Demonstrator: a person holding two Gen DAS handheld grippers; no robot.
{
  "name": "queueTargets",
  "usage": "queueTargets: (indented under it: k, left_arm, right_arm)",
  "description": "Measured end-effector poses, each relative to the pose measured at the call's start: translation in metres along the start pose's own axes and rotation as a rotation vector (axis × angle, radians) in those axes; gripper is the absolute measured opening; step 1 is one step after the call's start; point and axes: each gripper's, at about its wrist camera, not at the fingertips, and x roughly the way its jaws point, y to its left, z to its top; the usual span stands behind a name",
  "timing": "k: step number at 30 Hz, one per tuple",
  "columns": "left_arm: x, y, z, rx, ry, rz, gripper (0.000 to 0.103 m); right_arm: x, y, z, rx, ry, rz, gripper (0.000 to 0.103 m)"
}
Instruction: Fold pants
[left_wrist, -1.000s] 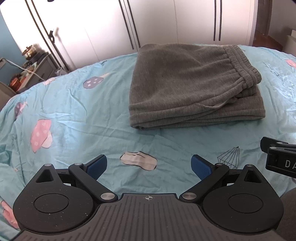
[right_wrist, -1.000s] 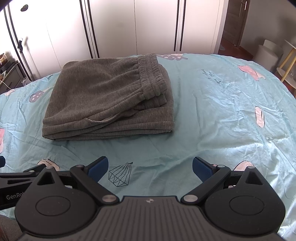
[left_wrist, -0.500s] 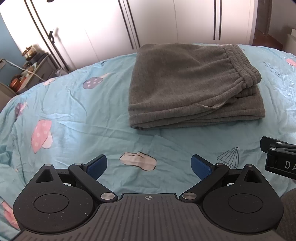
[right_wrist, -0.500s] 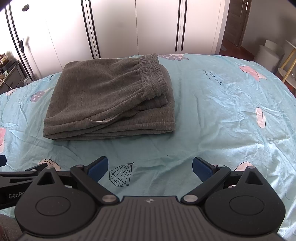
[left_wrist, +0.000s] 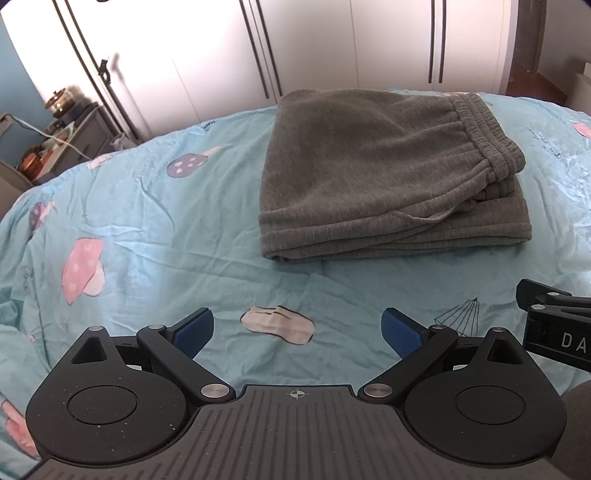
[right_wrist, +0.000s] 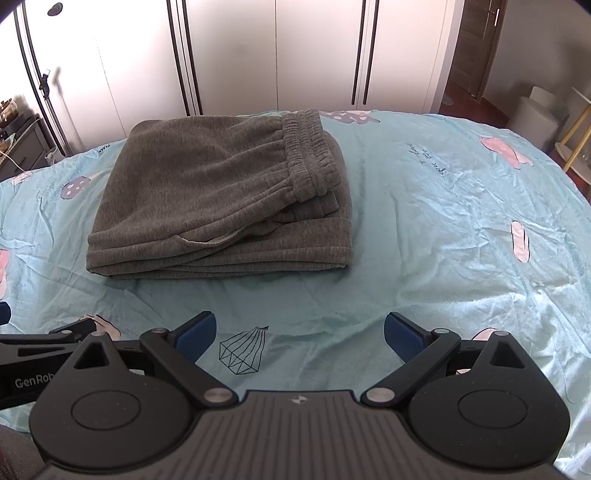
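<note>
The grey pants lie folded in a neat stack on the bed, waistband on top toward the right, well ahead of both grippers. The left gripper hovers over the sheet with its blue fingers spread wide, holding nothing. The right gripper sits just beside it, fingers likewise spread and empty.

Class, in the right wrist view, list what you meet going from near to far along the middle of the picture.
Right tool → diamond-shaped line drawing on the bedsheet → folded grey pants → white wardrobe doors.
</note>
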Motion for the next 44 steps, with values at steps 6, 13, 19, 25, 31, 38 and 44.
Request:
queueTargets:
  k: [6, 13, 19, 25, 31, 38, 44]
  left_arm:
    - [0.002, 0.002, 0.001, -0.003, -0.005, 0.003, 0.1]
    - [0.005, 0.002, 0.003, -0.003, -0.012, 0.02, 0.1]
    - [0.007, 0.002, 0.004, -0.008, -0.009, 0.014, 0.1]
    - [0.008, 0.002, 0.005, -0.01, -0.014, 0.023, 0.1]
    - [0.01, 0.0, 0.006, -0.005, -0.026, 0.052, 0.1]
    - [0.011, -0.003, 0.006, -0.007, -0.021, 0.048, 0.101]
    - [0.009, -0.005, 0.005, -0.005, -0.042, 0.026, 0.101]
  right_arm:
    - [0.001, 0.004, 0.001, -0.01, 0.001, 0.0, 0.098]
    - [0.002, 0.007, 0.003, -0.017, 0.004, -0.001, 0.098]
    - [0.004, 0.009, 0.004, -0.027, 0.002, -0.003, 0.098]
    - [0.007, 0.01, 0.004, -0.028, 0.007, -0.002, 0.098]
    - [0.009, 0.007, 0.004, -0.02, 0.012, 0.003, 0.098]
    - [0.009, 0.005, 0.004, -0.012, 0.01, 0.003, 0.098]
    - [0.01, 0.002, 0.003, -0.004, 0.012, 0.003, 0.098]
